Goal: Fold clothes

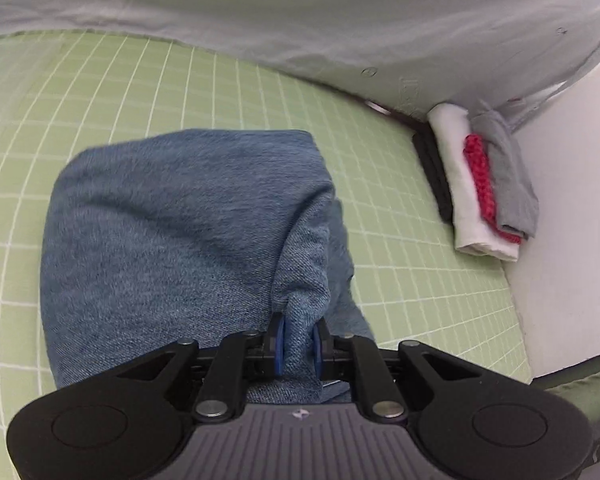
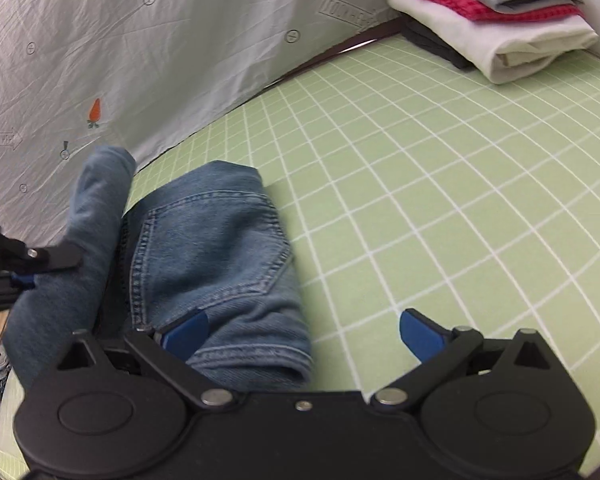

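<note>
A pair of blue jeans (image 1: 172, 236) lies bunched on the green grid mat (image 1: 100, 92). My left gripper (image 1: 299, 346) is shut on a fold of the denim, which hangs from its blue pads in a taut ridge. In the right wrist view the jeans (image 2: 216, 248) show a back pocket, with one leg lifted at the left by the left gripper (image 2: 20, 278). My right gripper (image 2: 303, 336) stands open, its left pad over the denim, its right pad over bare mat, pressing on nothing.
A stack of folded clothes (image 2: 496, 24), dark, white, red and grey, sits in the far corner of the mat (image 2: 440, 168); the same stack (image 1: 484, 184) shows in the left view. A pale printed sheet (image 2: 140, 60) borders the mat. A white wall (image 1: 572, 200) stands at right.
</note>
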`<state>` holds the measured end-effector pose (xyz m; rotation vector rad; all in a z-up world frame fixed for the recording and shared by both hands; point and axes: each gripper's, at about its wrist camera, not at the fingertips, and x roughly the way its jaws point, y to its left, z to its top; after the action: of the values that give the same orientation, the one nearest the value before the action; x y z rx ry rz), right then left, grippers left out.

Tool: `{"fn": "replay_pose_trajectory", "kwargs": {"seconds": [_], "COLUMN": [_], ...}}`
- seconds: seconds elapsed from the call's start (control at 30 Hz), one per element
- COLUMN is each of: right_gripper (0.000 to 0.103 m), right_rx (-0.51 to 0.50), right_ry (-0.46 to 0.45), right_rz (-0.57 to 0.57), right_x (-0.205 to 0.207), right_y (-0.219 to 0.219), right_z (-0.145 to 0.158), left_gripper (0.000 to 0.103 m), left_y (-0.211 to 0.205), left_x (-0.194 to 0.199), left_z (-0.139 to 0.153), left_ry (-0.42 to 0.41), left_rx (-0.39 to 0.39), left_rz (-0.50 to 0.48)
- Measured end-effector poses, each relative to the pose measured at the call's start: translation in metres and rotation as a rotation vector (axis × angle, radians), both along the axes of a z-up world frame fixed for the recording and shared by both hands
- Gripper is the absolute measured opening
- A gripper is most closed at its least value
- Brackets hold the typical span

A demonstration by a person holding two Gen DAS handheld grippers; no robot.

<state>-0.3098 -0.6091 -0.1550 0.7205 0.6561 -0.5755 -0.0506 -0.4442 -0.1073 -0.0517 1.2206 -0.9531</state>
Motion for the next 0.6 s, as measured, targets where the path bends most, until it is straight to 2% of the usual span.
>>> {"fn": "replay_pose_trajectory", "kwargs": {"seconds": [0.07,0.1,0.2,0.27,0.33,0.4,0.47,0.53,0.6], "right_gripper": [0.103,0.103,0.103,0.103,0.103,0.103,0.103,0.103,0.103], "right_rx": [0.009,0.01,0.026,0.041,0.039,0.025,0.019,0.017,0.013], "right_ry": [0.011,0.014,0.015,0.006,-0.008,-0.03,-0.06,-0.08,-0.096], "right_rz": [-0.026,-0.035,-0.06,-0.073,-0.065,-0.041,-0.004,0.038,0.084], "right_x": [-0.015,-0.021,-0.032,-0.035,-0.03,-0.019,-0.005,0.011,0.027], "right_y": [-0.002,-0.002,-0.005,-0.007,-0.008,-0.008,-0.006,-0.002,0.004], "right_z": [-0.003,-0.004,-0.007,-0.009,-0.006,0.0,0.006,0.011,0.015], "left_gripper": [0.017,0.019,0.02,0.022,0.032,0.067,0.081,0.082,0.084], "left_y": [-0.006,-0.004,0.0,0.001,0.005,0.012,0.024,0.037,0.05], "left_x": [0.003,0.006,0.017,0.017,0.014,0.011,0.01,0.009,0.01], "left_z": [-0.027,-0.031,-0.035,-0.032,-0.023,-0.014,-0.001,0.012,0.021], "left_ry": [0.049,0.077,0.172,0.181,0.192,0.216,0.228,0.222,0.187], "left_rx": [0.027,0.012,-0.008,-0.013,-0.053,-0.114,-0.183,-0.235,-0.242], "left_rz": [0.038,0.06,0.103,0.104,0.107,0.11,0.111,0.117,0.145]}}
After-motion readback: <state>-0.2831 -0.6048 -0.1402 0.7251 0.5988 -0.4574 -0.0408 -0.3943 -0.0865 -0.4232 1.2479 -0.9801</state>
